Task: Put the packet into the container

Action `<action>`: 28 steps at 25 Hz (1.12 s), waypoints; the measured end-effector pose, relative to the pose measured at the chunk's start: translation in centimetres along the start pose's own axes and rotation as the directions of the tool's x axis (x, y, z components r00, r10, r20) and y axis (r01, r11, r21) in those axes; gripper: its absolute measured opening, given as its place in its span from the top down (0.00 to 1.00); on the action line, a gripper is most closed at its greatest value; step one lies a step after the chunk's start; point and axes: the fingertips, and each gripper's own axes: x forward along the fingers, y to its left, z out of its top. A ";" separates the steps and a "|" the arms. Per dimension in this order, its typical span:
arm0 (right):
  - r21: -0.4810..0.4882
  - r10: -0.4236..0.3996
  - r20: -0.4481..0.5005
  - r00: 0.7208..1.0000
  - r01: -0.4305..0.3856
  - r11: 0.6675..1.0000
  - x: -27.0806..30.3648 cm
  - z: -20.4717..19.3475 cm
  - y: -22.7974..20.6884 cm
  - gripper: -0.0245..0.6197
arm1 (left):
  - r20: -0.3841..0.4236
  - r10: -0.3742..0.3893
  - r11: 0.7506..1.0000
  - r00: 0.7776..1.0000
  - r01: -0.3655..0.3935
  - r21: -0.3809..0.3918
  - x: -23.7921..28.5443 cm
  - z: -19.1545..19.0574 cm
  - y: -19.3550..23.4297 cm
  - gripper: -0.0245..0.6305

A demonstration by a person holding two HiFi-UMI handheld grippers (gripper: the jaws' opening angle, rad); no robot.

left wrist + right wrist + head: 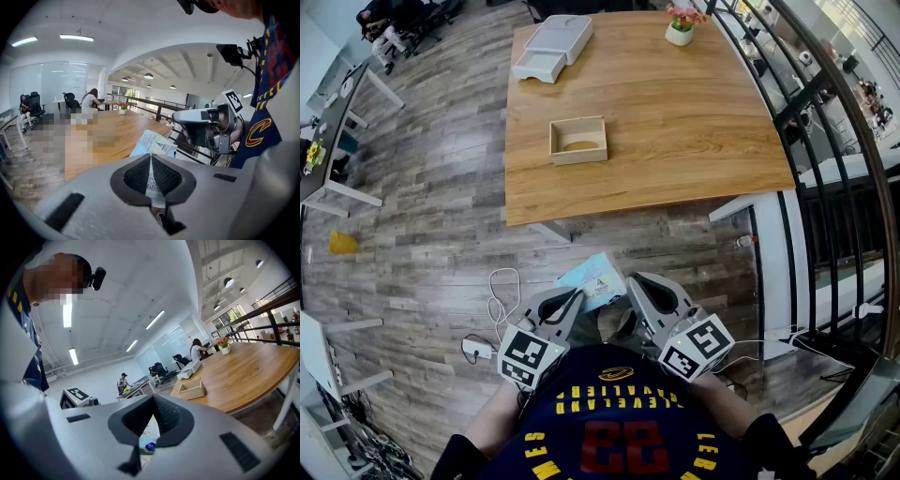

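1. I have the packet (594, 278) pinched from both sides, low in front of my body over the floor and well short of the table (675, 122). The carry is the step in hand, and nothing has gone into the container (578, 156) yet.
2. The left gripper (577, 297) is clamped on the packet. Its own view shows the thin sheet running straight up through the closed pads.
3. The right gripper (628, 285) has its fingers together on the packet's other edge. In its own view a white corner with a blue spot sits in the hollow just behind the tips, so I judge it a real grip, though a shallower one.
4. The container is an open wooden box standing alone near the table's front edge, mouth up, and it looks empty.
5. Next I would step forward, lift both grippers over the table edge, centre the packet above the box, then let go. (The packet looks about as wide as the opening, so I would tilt it in.)
6. A white drawer unit (553, 47) and a flower pot (680, 30) sit at the far end, well clear of the box.
7. Loose cables (500, 298) lie on the floor by my left side and a black railing (787, 112) runs along the right. I judge the cables the likelier snag as I step in.
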 end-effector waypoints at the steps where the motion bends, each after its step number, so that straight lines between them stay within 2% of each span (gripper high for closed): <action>1: 0.000 -0.004 0.007 1.000 0.004 1.000 -0.6 -0.1 0.5 0.94 | 0.006 0.011 1.000 1.000 -0.011 0.016 -0.8 0.1 -0.4 0.94; 6: -0.001 -0.022 0.019 1.000 0.022 1.000 -3.1 -1.6 3.3 0.94 | 0.025 0.026 0.996 0.999 -0.028 0.088 -3.8 -0.5 -1.8 0.94; 11: -0.041 -0.075 0.006 0.997 0.076 0.996 -5.4 -4.4 7.3 0.94 | 0.077 -0.041 0.994 0.996 0.033 0.103 -6.9 -2.7 -4.1 0.95; 16: -0.049 -0.155 -0.051 0.987 0.153 0.987 -7.2 -9.3 13.3 0.94 | 0.091 -0.095 0.984 0.991 0.080 0.156 -13.1 -7.0 -5.9 0.95; 20: -0.040 -0.164 -0.092 0.982 0.161 0.986 -7.9 -12.2 17.9 0.94 | 0.088 -0.102 0.986 0.991 0.090 0.140 -17.6 -10.7 -5.9 0.95; 24: -0.057 -0.169 -0.096 0.981 0.164 0.985 -8.5 -12.6 20.0 0.94 | 0.119 -0.115 0.985 0.986 0.097 0.144 -19.4 -10.9 -6.7 0.95; 25: -0.065 -0.165 -0.105 0.981 0.159 0.985 -8.6 -12.7 20.4 0.92 | 0.132 -0.117 0.984 0.984 0.097 0.149 -19.6 -10.5 -7.0 0.95; 27: -0.084 -0.157 -0.132 0.979 0.147 0.986 -8.5 -13.2 21.0 0.79 | 0.150 -0.122 0.983 0.981 0.098 0.157 -20.2 -9.8 -7.5 0.95; 28: -0.095 -0.153 -0.143 0.978 0.140 0.986 -8.5 -13.4 21.2 0.75 | 0.154 -0.126 0.982 0.980 0.101 0.161 -20.4 -9.5 -7.7 0.95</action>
